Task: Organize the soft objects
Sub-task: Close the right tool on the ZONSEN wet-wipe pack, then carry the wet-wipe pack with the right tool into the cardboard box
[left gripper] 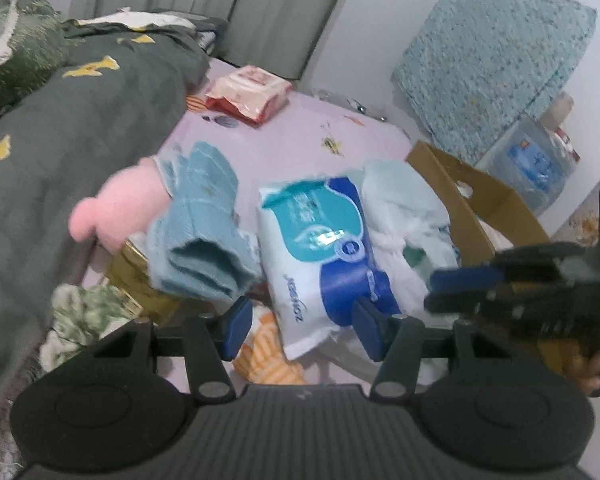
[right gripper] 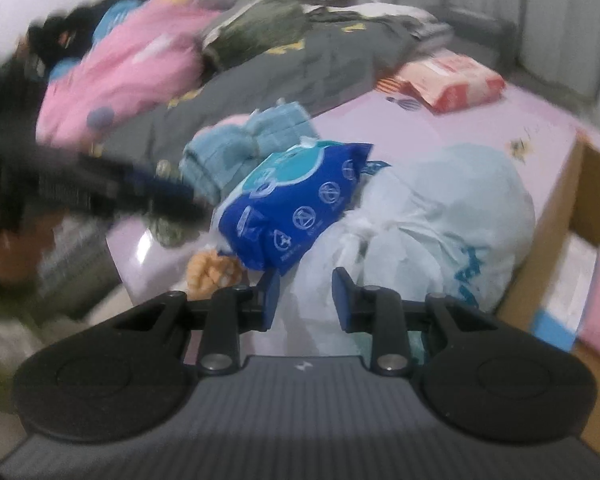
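Note:
A pile of soft things lies on the lilac bed sheet [left gripper: 300, 128]. A blue-and-white wipes pack [left gripper: 320, 256] leans on a tied pale plastic bag [left gripper: 404, 208]. A folded light-blue towel [left gripper: 204, 232] and a pink plush toy [left gripper: 116, 204] lie to its left, an orange-and-white cloth [left gripper: 268, 356] below. My left gripper [left gripper: 300, 328] is open and empty just before the pack's near end. My right gripper [right gripper: 306, 300] is open and empty, close over the plastic bag [right gripper: 440, 216], with the wipes pack [right gripper: 296, 208] to its left.
A dark green quilt [left gripper: 80, 120] covers the bed's left. A red-and-white pack [left gripper: 252, 92] lies farther back. An open cardboard box [left gripper: 472, 208] stands at the bed's right edge, beside a water jug [left gripper: 536, 160] and a speckled foam slab [left gripper: 496, 60]. A gold tin [left gripper: 136, 276] sits under the towel.

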Demonstrator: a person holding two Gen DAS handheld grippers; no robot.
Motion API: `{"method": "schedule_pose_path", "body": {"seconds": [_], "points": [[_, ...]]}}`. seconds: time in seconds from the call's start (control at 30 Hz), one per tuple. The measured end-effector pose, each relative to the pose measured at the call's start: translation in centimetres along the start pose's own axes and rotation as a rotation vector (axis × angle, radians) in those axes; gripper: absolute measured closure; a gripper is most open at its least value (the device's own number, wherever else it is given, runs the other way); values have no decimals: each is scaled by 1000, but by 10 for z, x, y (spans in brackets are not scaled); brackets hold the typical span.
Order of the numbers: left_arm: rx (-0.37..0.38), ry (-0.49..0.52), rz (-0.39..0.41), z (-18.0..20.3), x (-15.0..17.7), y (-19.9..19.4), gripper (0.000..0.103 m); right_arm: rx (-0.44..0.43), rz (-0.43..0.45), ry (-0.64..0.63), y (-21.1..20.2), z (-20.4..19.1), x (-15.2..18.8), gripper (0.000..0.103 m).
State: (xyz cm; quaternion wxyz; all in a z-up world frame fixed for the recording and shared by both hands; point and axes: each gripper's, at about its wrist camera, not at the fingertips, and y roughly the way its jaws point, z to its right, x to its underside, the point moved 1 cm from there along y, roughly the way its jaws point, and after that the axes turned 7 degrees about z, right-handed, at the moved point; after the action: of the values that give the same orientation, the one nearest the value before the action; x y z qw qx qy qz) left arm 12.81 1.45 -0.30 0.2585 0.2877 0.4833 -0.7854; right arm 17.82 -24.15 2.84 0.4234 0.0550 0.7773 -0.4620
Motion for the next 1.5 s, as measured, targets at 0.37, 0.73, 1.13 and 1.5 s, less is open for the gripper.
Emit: {"method": "schedule_pose_path", "body": {"seconds": [0.37, 0.73, 1.13, 1.5], "points": [[27, -72, -36, -3, -7, 31, 47, -144, 30, 511, 28, 45, -32, 51], [54, -65, -50, 3, -12, 44, 42, -15, -97, 422, 79, 32, -43, 52], [60, -76, -94, 8, -24, 66, 28, -22, -124, 498, 86, 47, -47, 51], [42, -31, -77, 20, -25, 65, 32, -23, -133, 498, 96, 39, -46, 40]]}}
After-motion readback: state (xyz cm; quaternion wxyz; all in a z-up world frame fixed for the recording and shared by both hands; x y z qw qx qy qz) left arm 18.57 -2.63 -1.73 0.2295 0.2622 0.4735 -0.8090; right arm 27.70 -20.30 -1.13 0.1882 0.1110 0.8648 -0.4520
